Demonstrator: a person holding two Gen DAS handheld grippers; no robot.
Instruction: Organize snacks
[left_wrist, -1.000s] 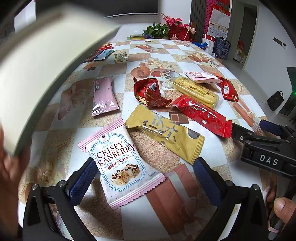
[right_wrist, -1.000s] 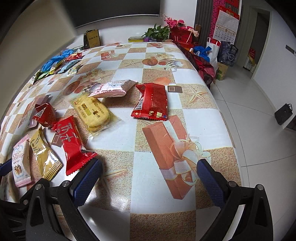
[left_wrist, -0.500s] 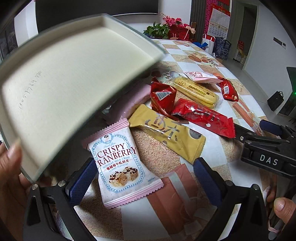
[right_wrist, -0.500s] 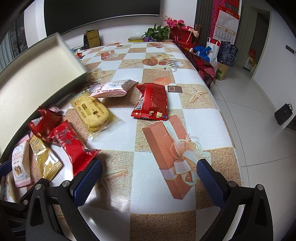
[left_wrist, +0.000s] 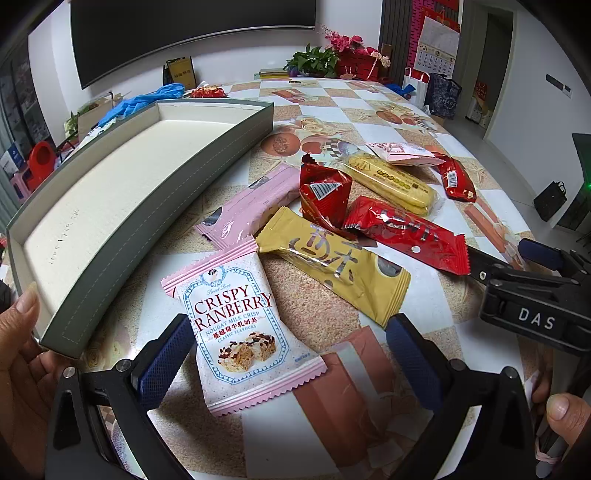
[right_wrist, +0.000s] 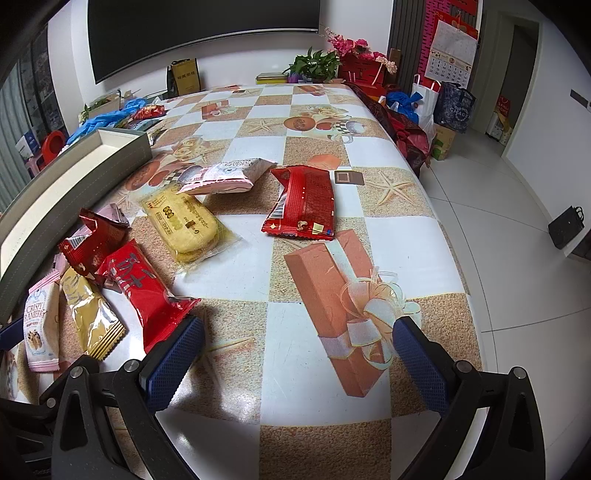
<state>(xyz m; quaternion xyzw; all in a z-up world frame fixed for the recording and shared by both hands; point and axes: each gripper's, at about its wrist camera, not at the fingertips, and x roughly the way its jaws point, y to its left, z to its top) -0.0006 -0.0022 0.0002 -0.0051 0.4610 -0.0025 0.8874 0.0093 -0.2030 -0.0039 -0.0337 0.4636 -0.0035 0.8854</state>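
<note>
Both claws stand released, gripping nothing. Left claw hangs low over the tabletop with the cranberry pack lying between its fingers, its lower edge just ahead of them. Right claw hovers over bare cloth, with the long red bar touching or just short of its left finger.

Ahead and left of the left claw sits the tray, empty, with a hand at its near corner. Ahead of that claw the gold bar, pink sachet, crumpled red pack and yellow biscuits crowd together, some overlapping. The flat red pack lies well ahead of the right claw, apart from the rest.

Risks, as I judge them: the cranberry pack lies flat and slick, so closing fingers may slide over it or pinch only a crimped edge and drop it short of the tray. Overlapping wrappers could drag along with a lift. The two claws are close, so a reach by either may knock the other.
</note>
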